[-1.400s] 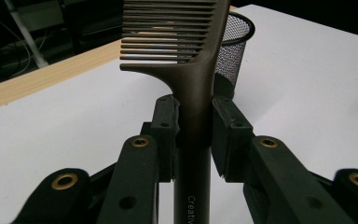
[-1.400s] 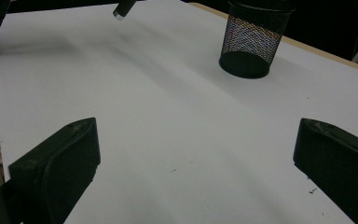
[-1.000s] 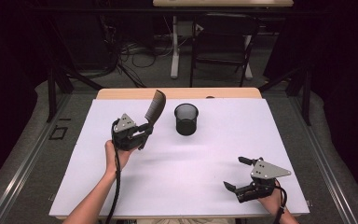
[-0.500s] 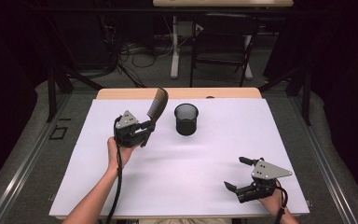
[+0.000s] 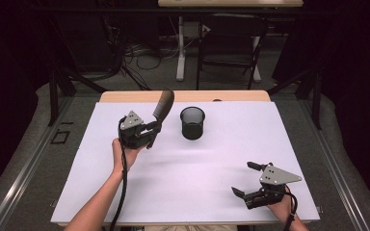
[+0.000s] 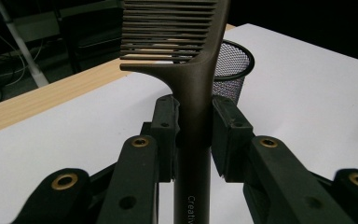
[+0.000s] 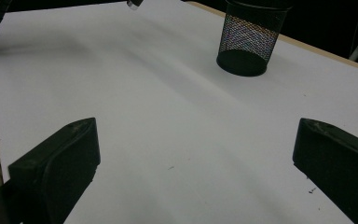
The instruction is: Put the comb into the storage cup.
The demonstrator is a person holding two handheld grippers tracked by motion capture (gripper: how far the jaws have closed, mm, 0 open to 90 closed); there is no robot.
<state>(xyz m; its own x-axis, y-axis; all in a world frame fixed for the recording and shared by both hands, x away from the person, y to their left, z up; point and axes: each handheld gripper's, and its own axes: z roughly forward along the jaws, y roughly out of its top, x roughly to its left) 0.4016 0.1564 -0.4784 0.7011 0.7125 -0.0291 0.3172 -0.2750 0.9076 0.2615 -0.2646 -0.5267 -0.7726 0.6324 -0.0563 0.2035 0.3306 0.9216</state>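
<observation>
**Comb held up beside the mesh cup**

Currently your left gripper has its jaws clamped on the handle of the brown comb; the comb stands nearly upright above the far left of the white table, teeth end up and tipped toward the black mesh cup, which stands just to its right. Judge the comb as light, stiff and smooth, so likely a little slippery; the flat handle is the place to hold, as the left gripper view shows, with a pad on each side and the teeth left free; the fine teeth could bend or snag on the cup's rim, so keep the grip low and firm. Your right gripper rests at the near right of the table, jaws spread wide with nothing between them. Against the earlier pictures little differs; the comb and your left hand sit a touch nearer the cup, the grip looks unchanged, and the right gripper lies in the same place.
</observation>
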